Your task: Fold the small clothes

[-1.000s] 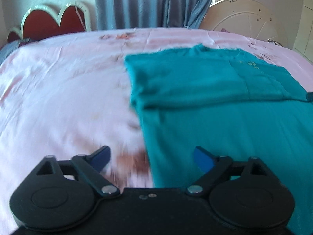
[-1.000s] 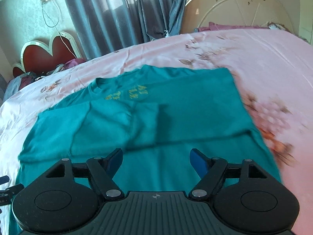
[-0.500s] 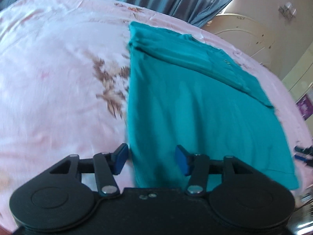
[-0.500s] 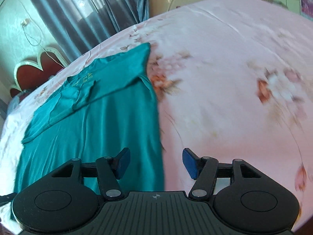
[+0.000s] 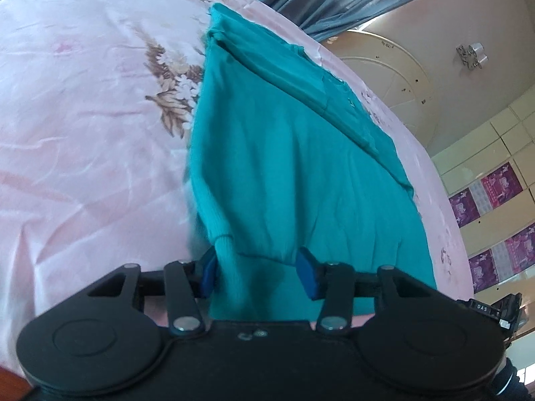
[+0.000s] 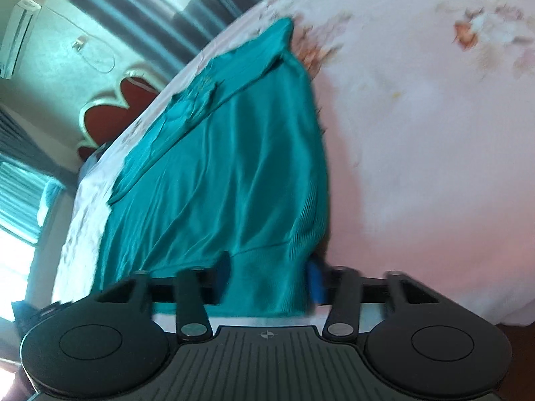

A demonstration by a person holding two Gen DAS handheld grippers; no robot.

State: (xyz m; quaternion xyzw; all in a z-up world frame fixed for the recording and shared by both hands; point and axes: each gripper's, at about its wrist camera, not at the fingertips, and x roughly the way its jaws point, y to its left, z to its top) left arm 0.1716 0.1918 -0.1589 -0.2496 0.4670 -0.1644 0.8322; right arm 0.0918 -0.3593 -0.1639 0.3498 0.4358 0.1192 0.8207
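left gripper (image 5: 257, 272) spread wide around hem of teal cotton shirt (image 5: 284, 153) | right gripper (image 6: 271, 282) spread too | pink flowered bedsheet (image 5: 83, 140) | only right view shows red heart-shaped headboard (image 6: 110, 113)

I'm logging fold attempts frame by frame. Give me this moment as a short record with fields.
garment: teal T-shirt, sleeves folded in, lying on pink floral bedsheet
left gripper: open, fingers astride the hem's left corner
right gripper: open, fingers astride the hem's right corner
hem state: ribbed hem bunched between each pair of fingers, not clamped
background: grey curtains, red headboard
likely next move: close both grippers on the hem
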